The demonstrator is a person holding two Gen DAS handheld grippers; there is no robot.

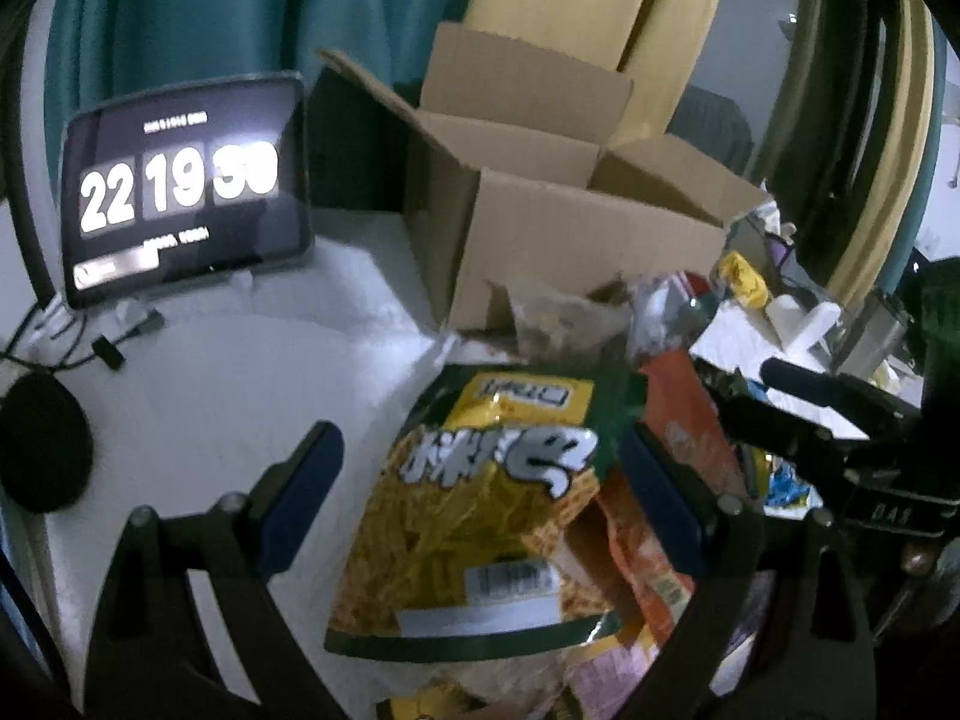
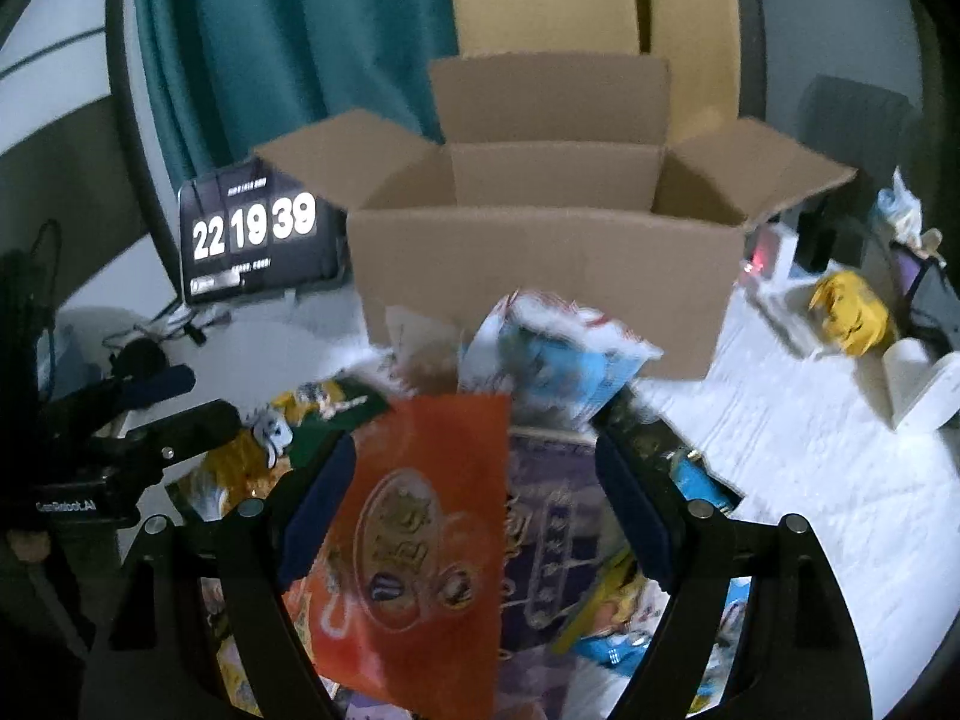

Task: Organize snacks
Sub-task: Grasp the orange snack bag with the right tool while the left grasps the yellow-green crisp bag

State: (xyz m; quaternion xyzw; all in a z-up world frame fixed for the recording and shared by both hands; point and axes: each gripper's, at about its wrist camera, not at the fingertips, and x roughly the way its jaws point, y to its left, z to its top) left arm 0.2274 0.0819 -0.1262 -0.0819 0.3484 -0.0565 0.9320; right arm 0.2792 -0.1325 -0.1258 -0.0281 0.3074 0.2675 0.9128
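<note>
Left tool (image 1: 480, 480) spread wide, pads either side of yellow-green snack bag (image 1: 480, 516), not pinching. Right tool (image 2: 474, 504) also spread, over orange bag (image 2: 420, 516) in the pile. Bags likely light, crinkly, slippery, contents crushable; pinch a sealed end. Open cardboard box (image 2: 540, 276) at 12 o'clock; flaps spread. White tabletop (image 2: 810, 468) bare at 3 o'clock.
</note>
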